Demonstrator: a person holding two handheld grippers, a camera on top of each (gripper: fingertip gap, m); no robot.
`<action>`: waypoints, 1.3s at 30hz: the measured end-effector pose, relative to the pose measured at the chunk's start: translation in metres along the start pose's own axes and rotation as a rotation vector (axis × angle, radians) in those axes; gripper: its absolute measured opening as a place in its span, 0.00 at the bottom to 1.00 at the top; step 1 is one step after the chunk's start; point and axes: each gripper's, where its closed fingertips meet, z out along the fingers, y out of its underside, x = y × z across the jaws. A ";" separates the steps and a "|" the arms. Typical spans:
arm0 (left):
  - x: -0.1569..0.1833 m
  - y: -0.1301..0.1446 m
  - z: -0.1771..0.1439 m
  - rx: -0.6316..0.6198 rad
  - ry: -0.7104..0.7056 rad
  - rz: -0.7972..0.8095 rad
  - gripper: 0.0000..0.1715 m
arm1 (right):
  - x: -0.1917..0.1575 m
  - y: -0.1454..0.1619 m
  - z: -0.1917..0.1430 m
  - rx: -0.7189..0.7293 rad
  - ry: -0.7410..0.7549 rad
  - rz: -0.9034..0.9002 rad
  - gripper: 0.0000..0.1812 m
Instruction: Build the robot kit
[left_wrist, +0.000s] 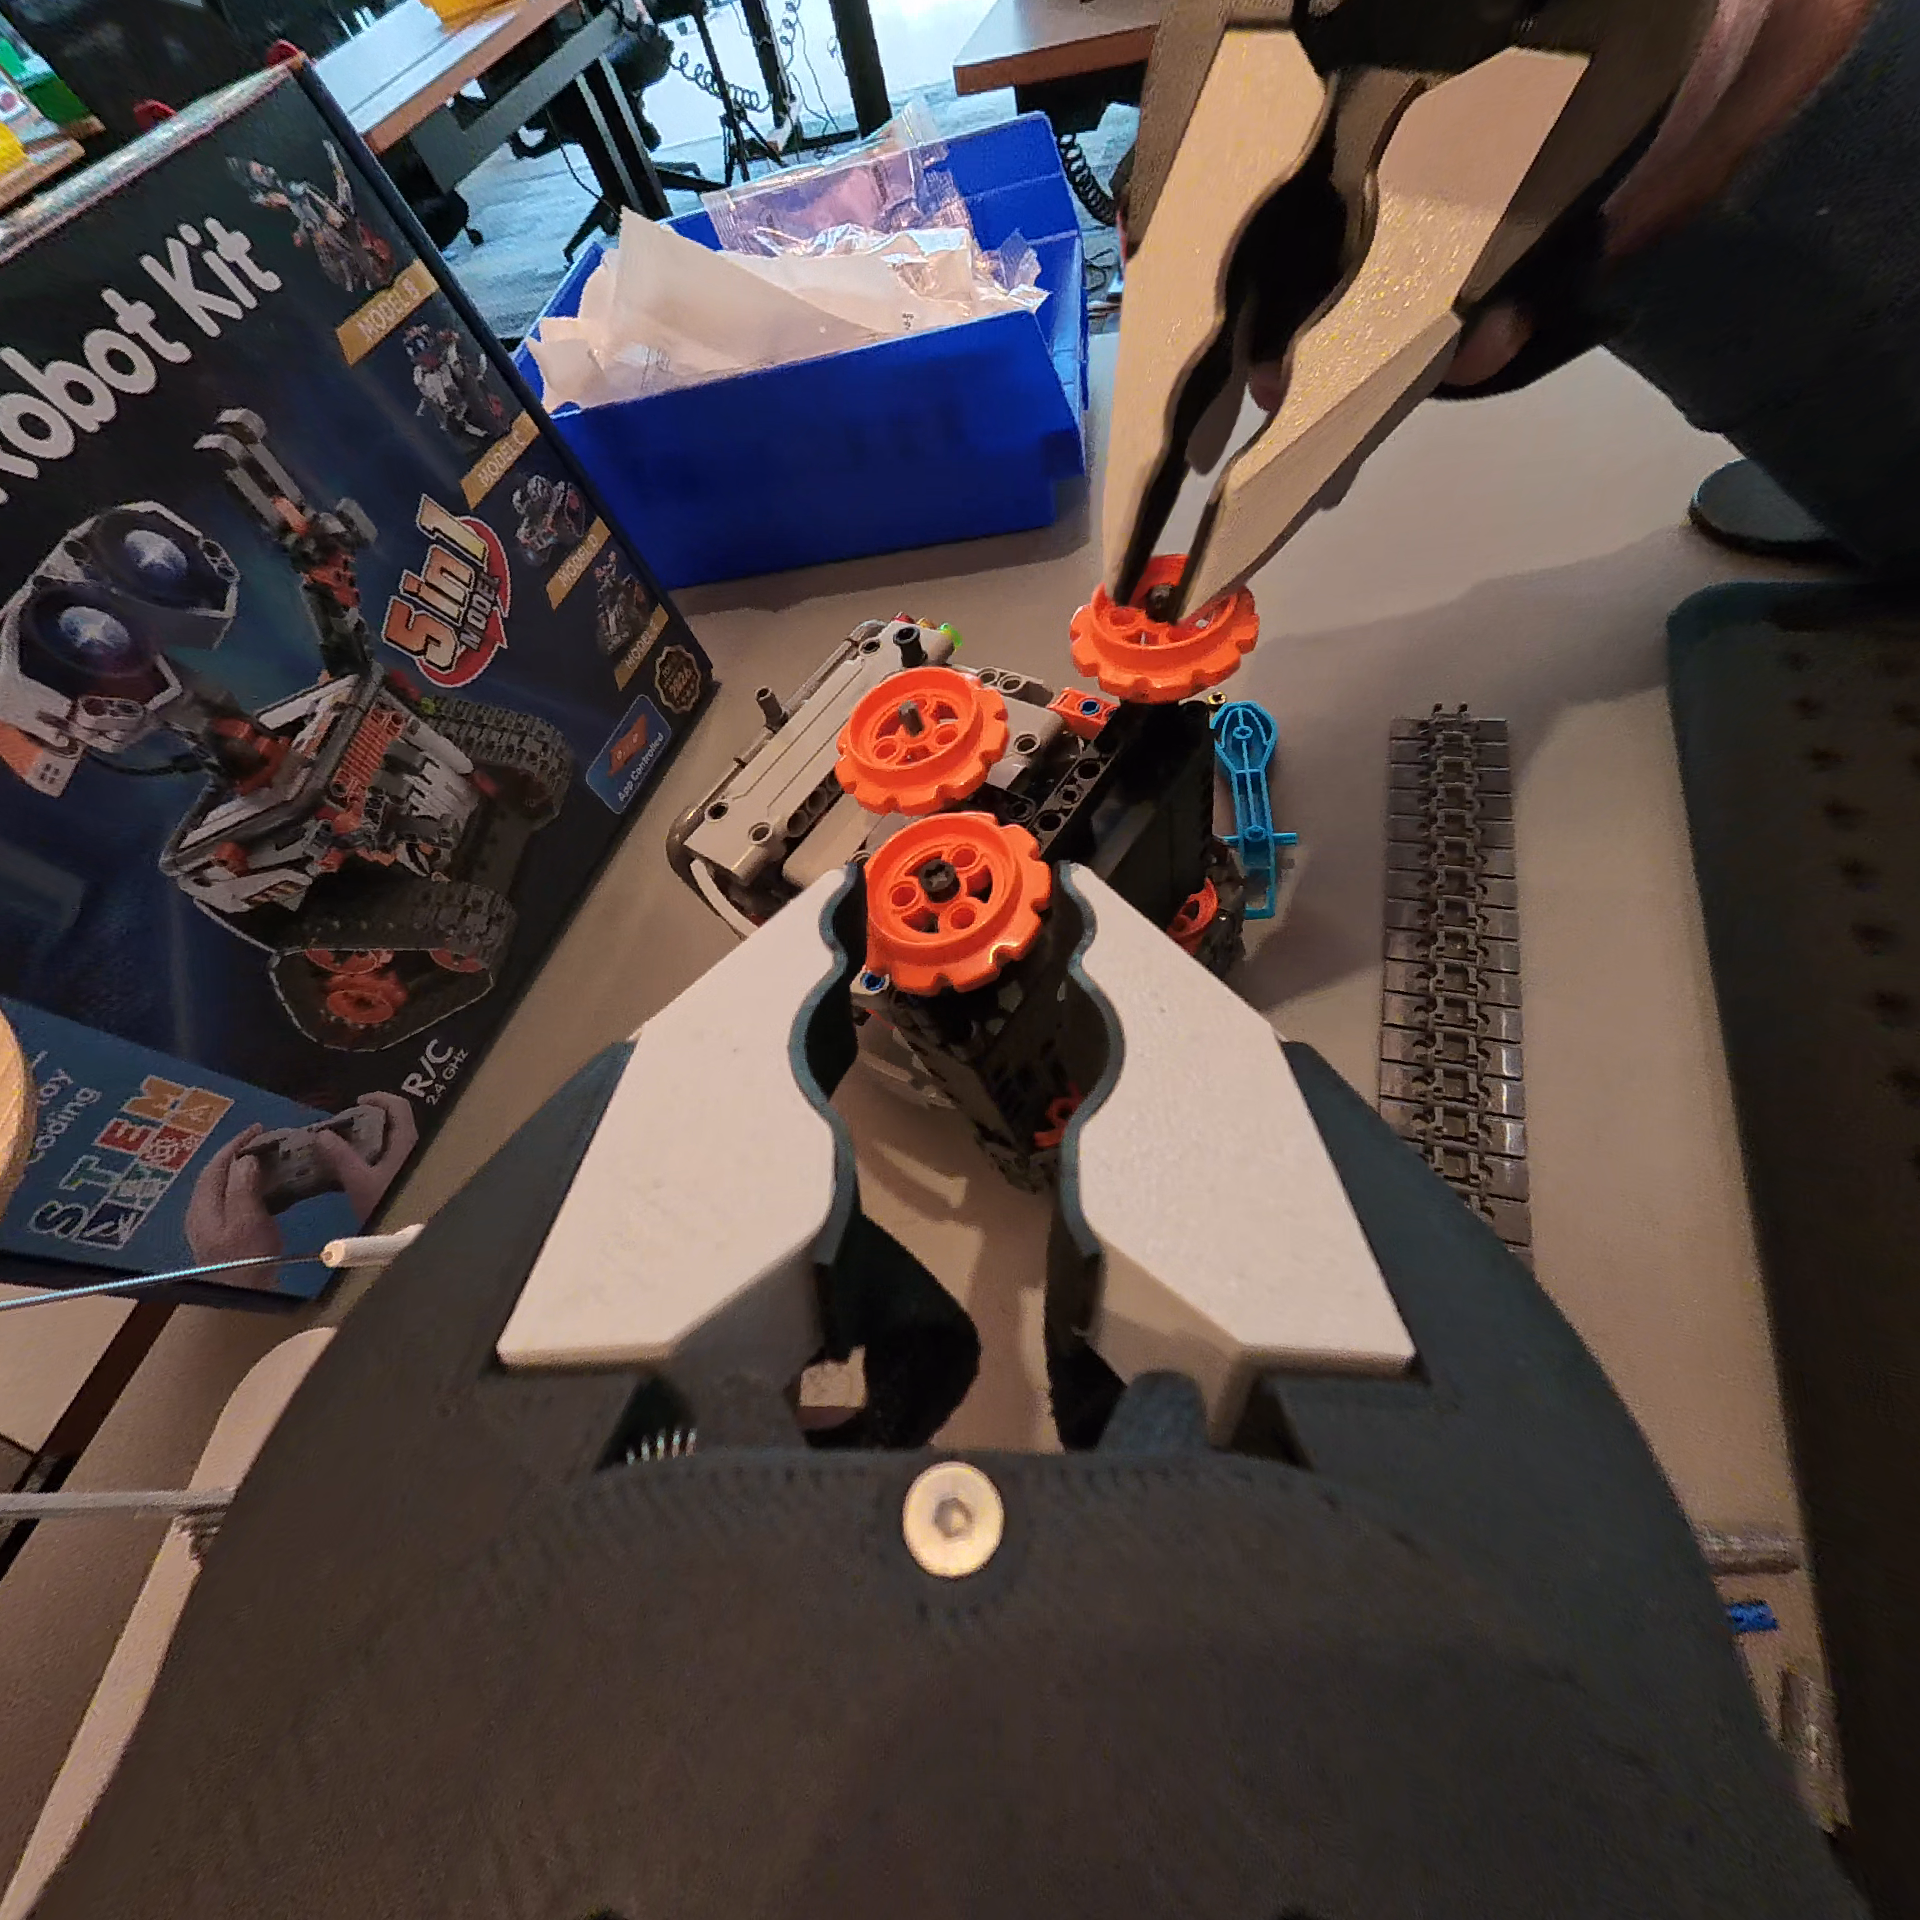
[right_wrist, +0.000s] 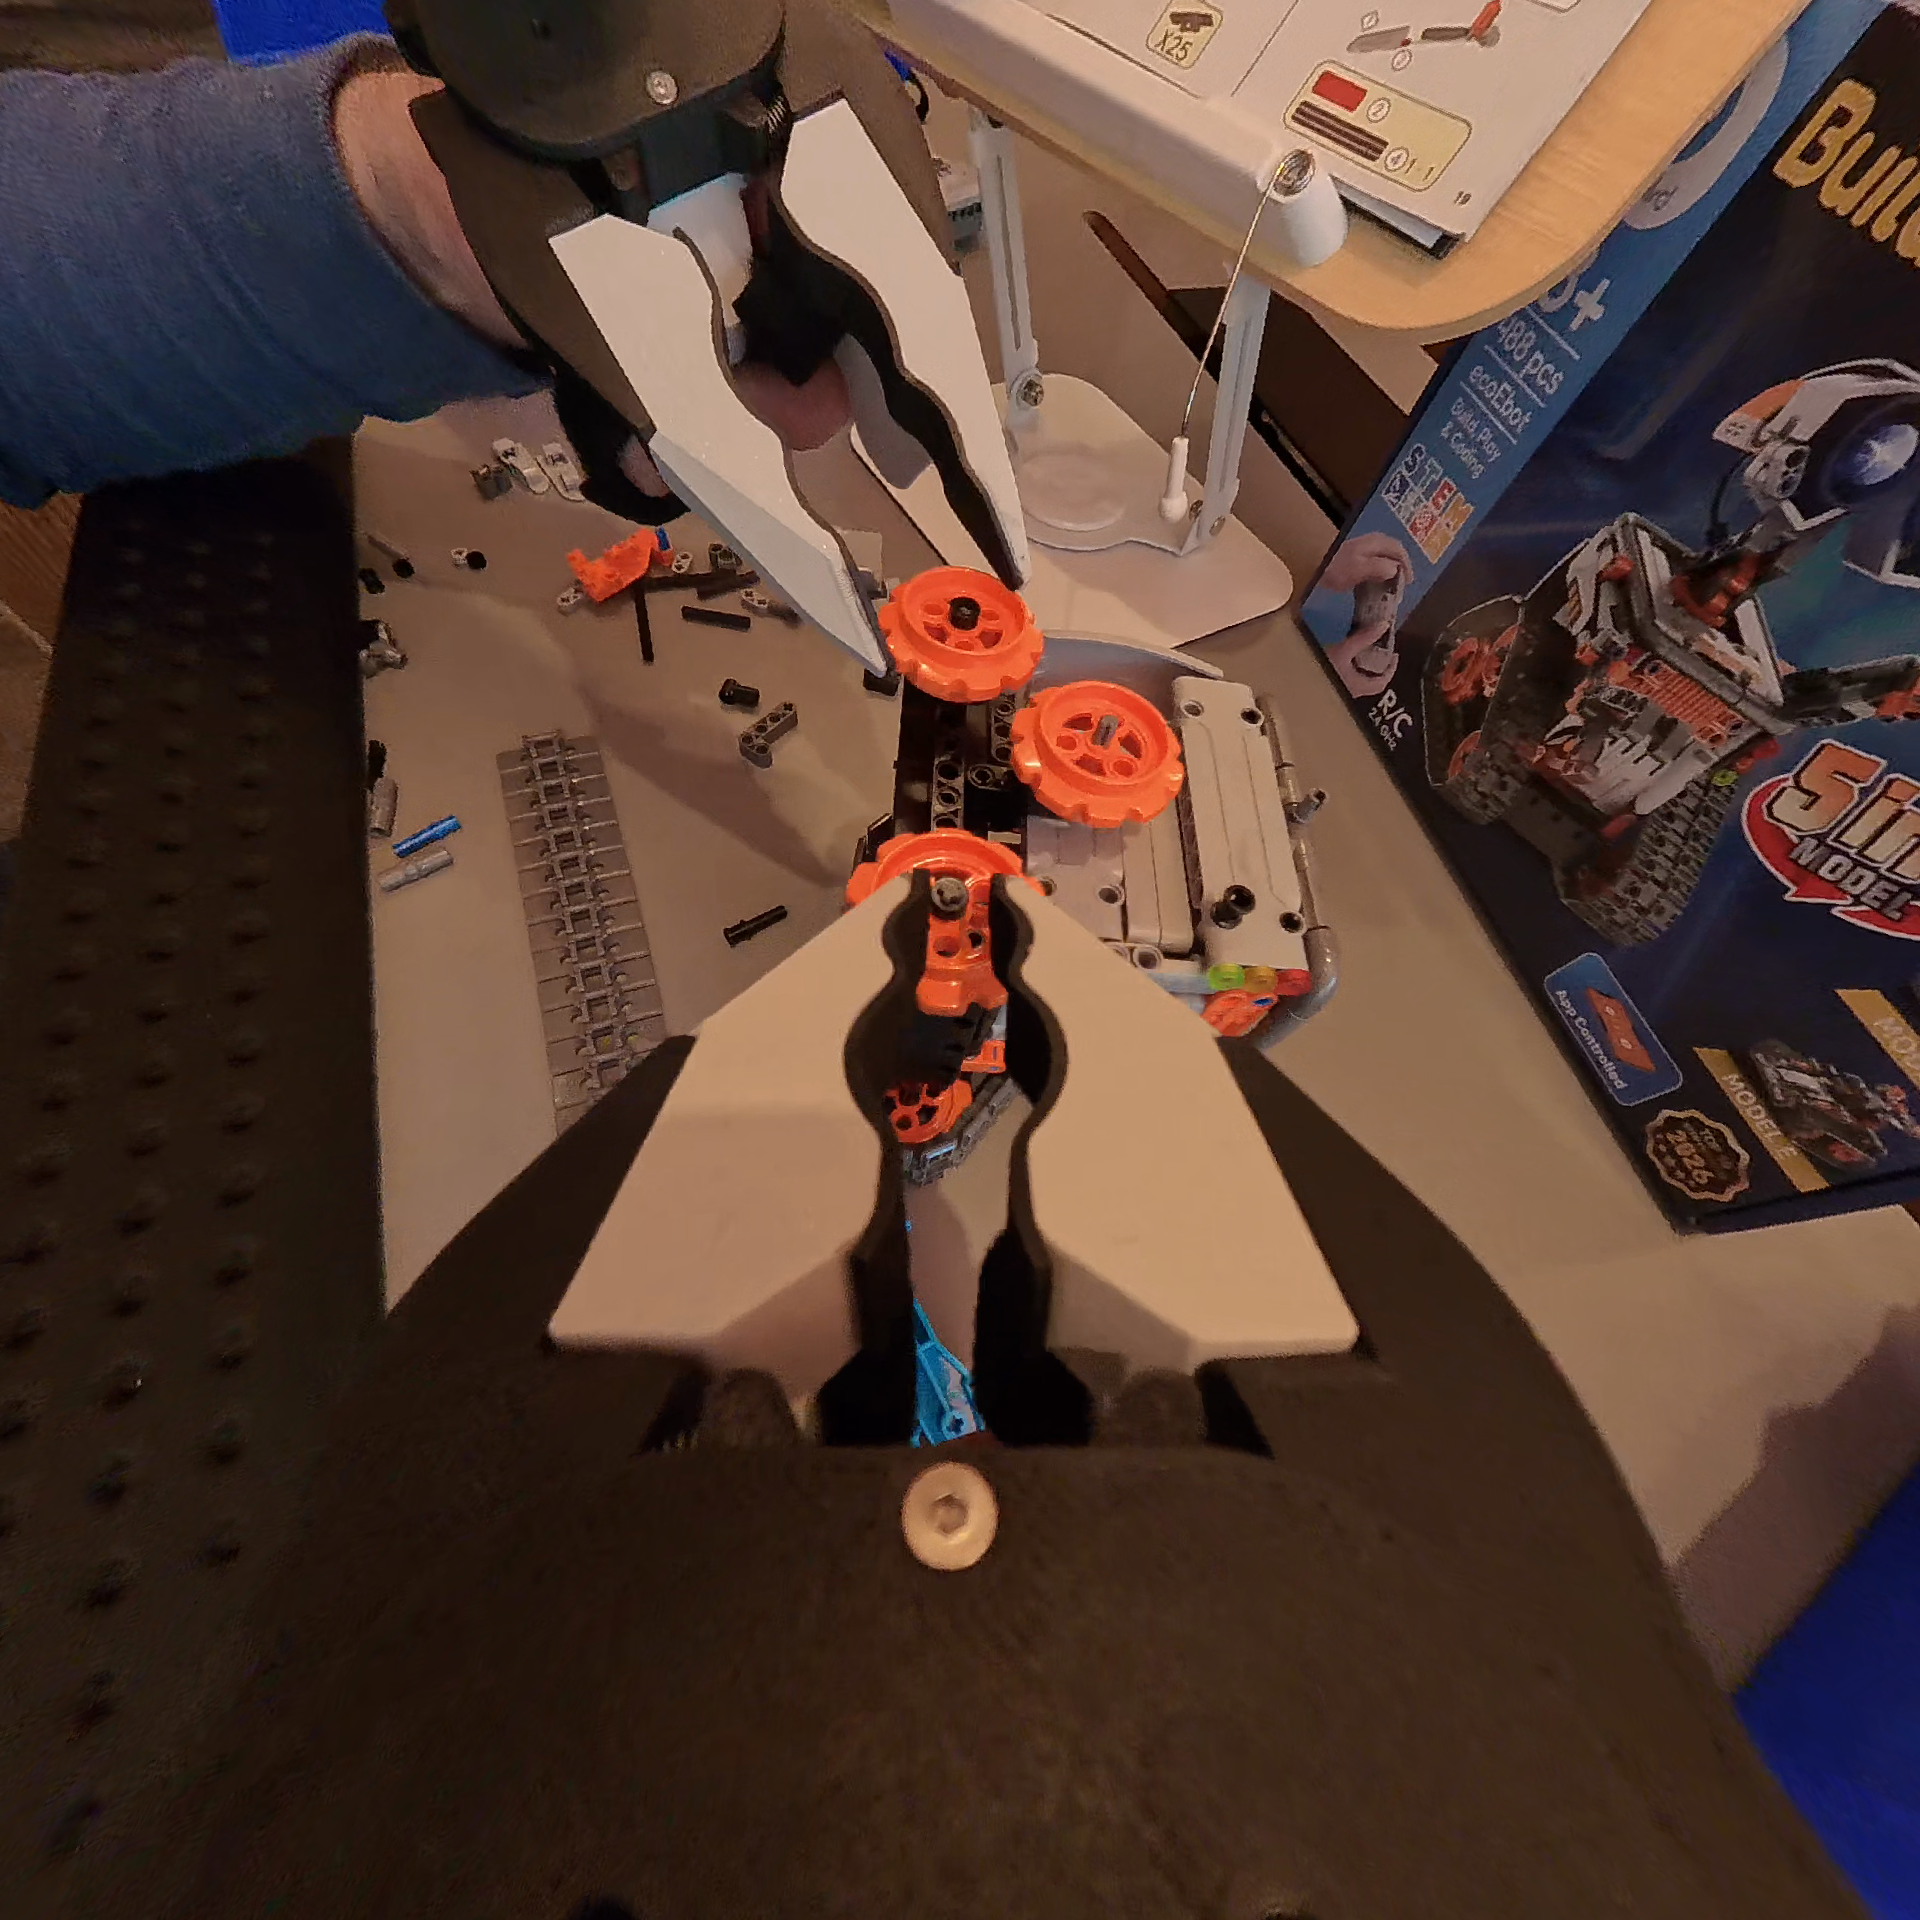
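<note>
A part-built brick vehicle (left_wrist: 790, 790) with a grey body and black frame lies on the table, bearing three orange toothed wheels. My left gripper (left_wrist: 956, 883) is shut on the frame's near end, its fingers on either side of the near wheel (left_wrist: 951, 935). It also shows in the right wrist view (right_wrist: 951, 618). My right gripper (right_wrist: 951, 894) is shut on a small pin at the hub of the end wheel (right_wrist: 904, 862), and comes down from above in the left wrist view (left_wrist: 1158, 592). The middle wheel (right_wrist: 1096, 753) is free.
A grey track strip (left_wrist: 1449, 987) and a blue tool (left_wrist: 1252, 800) lie right of the vehicle, beside a dark studded mat (left_wrist: 1808, 935). The kit box (left_wrist: 260, 623) stands left, a blue bin (left_wrist: 831, 457) with bags behind. Loose small parts (right_wrist: 665, 603) and a booklet stand (right_wrist: 1143, 488) are nearby. About 7 centimetres separates my left fingertips from my right.
</note>
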 end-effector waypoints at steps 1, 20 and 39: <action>0.000 0.000 0.000 -0.003 0.002 -0.008 0.20 | -0.002 0.001 0.001 -0.004 -0.014 0.010 0.03; 0.001 0.002 0.000 -0.026 -0.030 0.040 0.16 | -0.008 -0.010 -0.006 0.090 -0.055 0.043 0.14; 0.037 -0.021 0.043 -0.053 -0.204 0.302 0.21 | 0.004 0.032 -0.011 0.035 -0.044 0.019 0.20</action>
